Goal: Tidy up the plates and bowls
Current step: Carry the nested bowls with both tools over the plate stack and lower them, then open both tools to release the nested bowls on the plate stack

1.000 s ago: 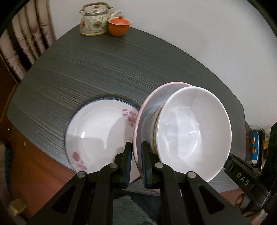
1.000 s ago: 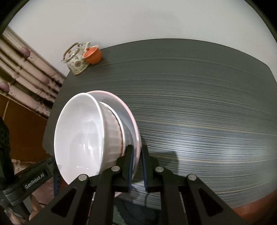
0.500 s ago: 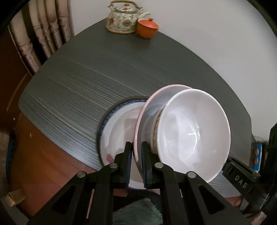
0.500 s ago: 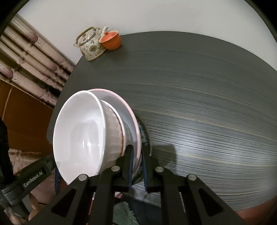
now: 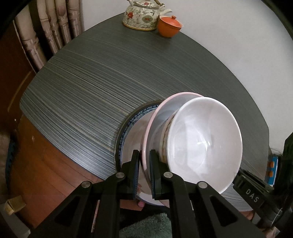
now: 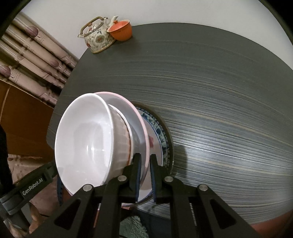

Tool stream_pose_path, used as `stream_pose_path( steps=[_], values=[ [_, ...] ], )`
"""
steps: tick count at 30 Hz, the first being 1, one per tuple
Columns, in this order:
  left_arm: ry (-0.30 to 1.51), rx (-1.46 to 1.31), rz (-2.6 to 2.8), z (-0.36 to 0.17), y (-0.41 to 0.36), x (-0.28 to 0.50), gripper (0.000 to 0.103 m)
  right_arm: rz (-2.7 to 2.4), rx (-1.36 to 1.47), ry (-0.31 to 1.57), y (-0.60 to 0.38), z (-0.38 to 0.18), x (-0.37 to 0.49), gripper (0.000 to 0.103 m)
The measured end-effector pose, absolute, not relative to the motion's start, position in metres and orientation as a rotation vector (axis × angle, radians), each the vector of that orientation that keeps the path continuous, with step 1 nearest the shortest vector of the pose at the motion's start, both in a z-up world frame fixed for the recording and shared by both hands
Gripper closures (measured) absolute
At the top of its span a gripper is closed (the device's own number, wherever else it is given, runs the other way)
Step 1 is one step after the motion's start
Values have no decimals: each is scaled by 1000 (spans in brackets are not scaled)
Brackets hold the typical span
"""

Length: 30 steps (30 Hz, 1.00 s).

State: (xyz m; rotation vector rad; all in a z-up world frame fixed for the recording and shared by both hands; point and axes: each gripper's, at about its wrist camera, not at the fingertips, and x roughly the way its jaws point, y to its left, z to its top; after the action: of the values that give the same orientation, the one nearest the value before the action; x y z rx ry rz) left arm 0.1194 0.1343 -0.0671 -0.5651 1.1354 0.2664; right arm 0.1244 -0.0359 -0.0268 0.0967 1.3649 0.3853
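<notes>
Both grippers pinch opposite rims of one pink-rimmed plate (image 5: 161, 117) (image 6: 138, 124) that carries stacked bowls. The top white bowl (image 5: 203, 142) (image 6: 86, 141) sits in a ribbed bowl (image 6: 121, 135). My left gripper (image 5: 144, 163) is shut on the plate's near rim; my right gripper (image 6: 145, 164) is shut on its other rim. The plate hangs just above a blue-patterned white plate (image 5: 128, 131) (image 6: 159, 135) lying on the dark table (image 5: 102, 84) (image 6: 219, 102) near its front edge. Whether the two plates touch is hidden.
A flowered teapot (image 5: 143, 15) (image 6: 97, 35) and an orange lidded cup (image 5: 169, 26) (image 6: 121, 30) stand at the table's far corner. Curtains (image 5: 49, 29) (image 6: 31, 55) hang at the left. The other gripper's body (image 5: 256, 195) (image 6: 25, 192) shows in each view. A green rug (image 5: 146, 227) lies below.
Both grippers have carried the pink plate with its bowls sideways and slightly down, over the blue-patterned plate, which is now mostly hidden beneath it. The grips are unchanged.
</notes>
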Motion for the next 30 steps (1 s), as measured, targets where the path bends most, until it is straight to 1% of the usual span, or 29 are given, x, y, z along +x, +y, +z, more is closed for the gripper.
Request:
stream_pose_path(
  steps=[12,21,24,26,28,30],
  values=[
    [1119,-569,262,-71,135,115,97,361,77,1348,-29,-23,125,90],
    [1113,-563,262,-70,135,114,97,356,55,1339,-22,-24,127,90],
    [1114,-562,272,-71,136,115,93,355,47,1341,-22,-23,127,90],
    [1114,-567,280,-71,136,114,90,351,45,1344,-24,-24,128,86],
    [1113,-563,288,-70,137,113,85,348,49,1340,-26,-23,128,82],
    [1109,-559,294,-69,138,111,82,339,38,1332,-28,-22,128,73]
  ],
)
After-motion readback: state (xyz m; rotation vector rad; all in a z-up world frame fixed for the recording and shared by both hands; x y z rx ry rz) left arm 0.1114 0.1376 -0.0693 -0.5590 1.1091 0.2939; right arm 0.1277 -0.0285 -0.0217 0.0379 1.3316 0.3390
